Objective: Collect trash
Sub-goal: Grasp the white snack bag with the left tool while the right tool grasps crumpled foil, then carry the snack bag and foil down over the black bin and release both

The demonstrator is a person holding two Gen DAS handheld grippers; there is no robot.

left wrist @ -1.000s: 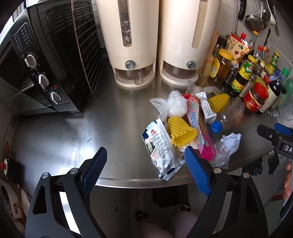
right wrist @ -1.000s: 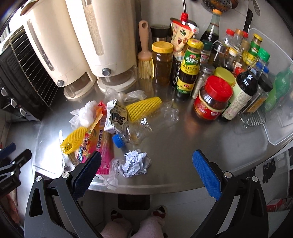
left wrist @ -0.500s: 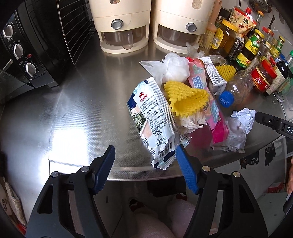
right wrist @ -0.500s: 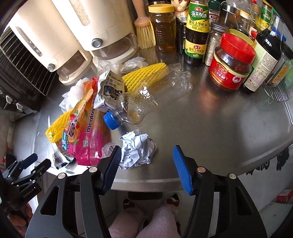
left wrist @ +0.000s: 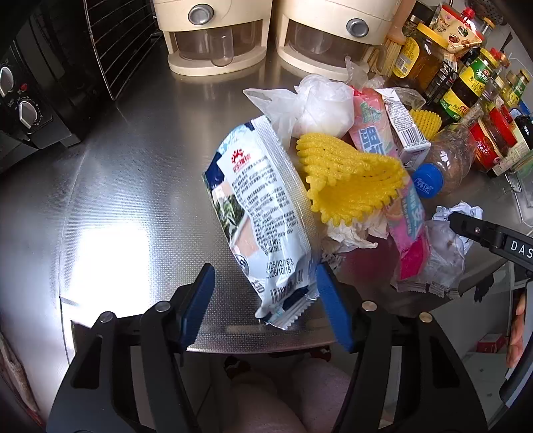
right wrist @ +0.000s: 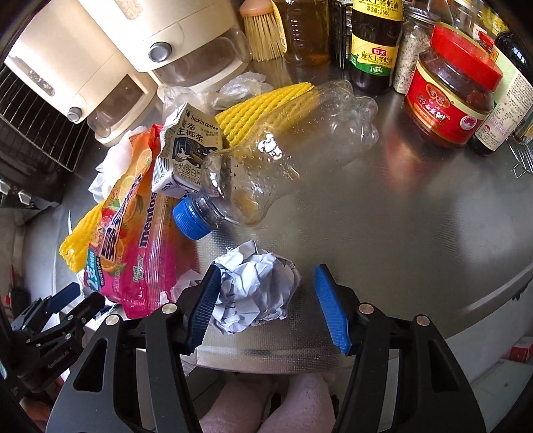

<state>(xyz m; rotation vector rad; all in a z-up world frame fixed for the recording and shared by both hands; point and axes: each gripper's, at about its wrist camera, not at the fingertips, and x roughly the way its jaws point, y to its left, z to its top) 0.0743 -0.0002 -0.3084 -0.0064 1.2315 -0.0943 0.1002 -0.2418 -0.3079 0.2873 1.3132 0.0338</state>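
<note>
steel desk [left wrist: 126, 186], trash heaped toward its front edge, right of centre. left gripper [left wrist: 263, 299] points steeply down over the front edge; its blue fingers [left wrist: 196, 299] stand about half open and have just been closing, with the lower end of a white-and-blue snack packet [left wrist: 263, 213] between them. the right-side finger sits just against the packet's edge, the left one is clear of it, so nothing is clamped. right gripper [right wrist: 268, 301] also points down at the front edge, fingers [right wrist: 329, 306] about half open and just closing, a crumpled paper ball [right wrist: 256, 286] between them; the left finger touches the paper, the right finger stands apart from it, no grip. behind the paper ball lies an empty clear bottle [right wrist: 279, 160] on its side, blue cap toward the front edge. beside it a small drink carton [right wrist: 186, 150], a pink mentos wrapper [right wrist: 140, 239], and yellow foam fruit netting [left wrist: 349, 180] resting on the wrapper next to the packet. a white plastic bag [left wrist: 316, 103] lies behind the netting. along the back edge: two cream dispensers [left wrist: 216, 36], a brush [right wrist: 263, 30], sauce bottles and a red-lidded jar [right wrist: 453, 96]. black oven [left wrist: 30, 83] at the back-left corner. the person's pink slippers show below the desk's front edge.
</note>
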